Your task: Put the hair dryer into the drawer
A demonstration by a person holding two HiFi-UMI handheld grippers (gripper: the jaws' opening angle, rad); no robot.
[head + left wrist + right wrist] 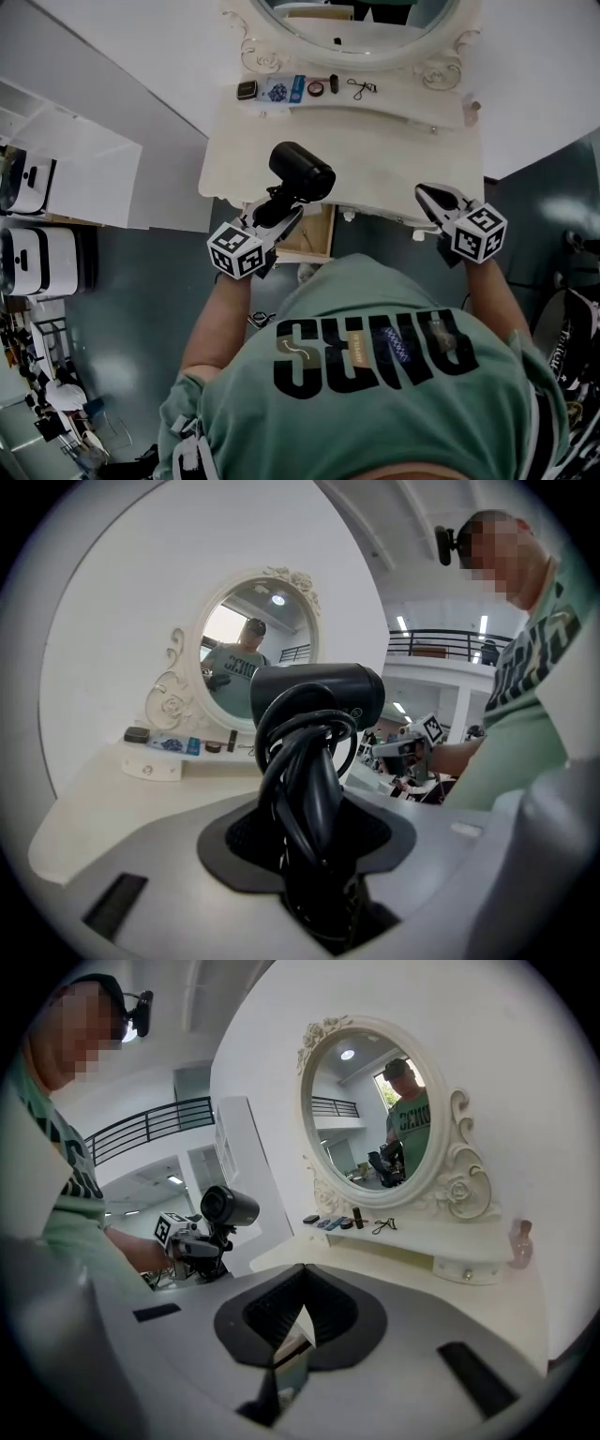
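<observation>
A black hair dryer (300,172) with its cord wound round the handle is held up over the front edge of the cream vanity table (375,155). My left gripper (279,214) is shut on its handle. In the left gripper view the hair dryer (319,700) fills the space between the jaws. Just below it, under the table's front edge, the drawer (319,249) stands pulled out, showing its wooden inside. My right gripper (434,199) hovers at the table's front right with its pads together and nothing in them. The right gripper view shows the dryer (228,1207) off to the left.
An oval mirror (356,19) in an ornate frame stands at the back of the table. On its raised shelf (412,94) lie several small toiletries (281,90). White cabinets (66,169) stand to the left. My own body fills the lower part of the head view.
</observation>
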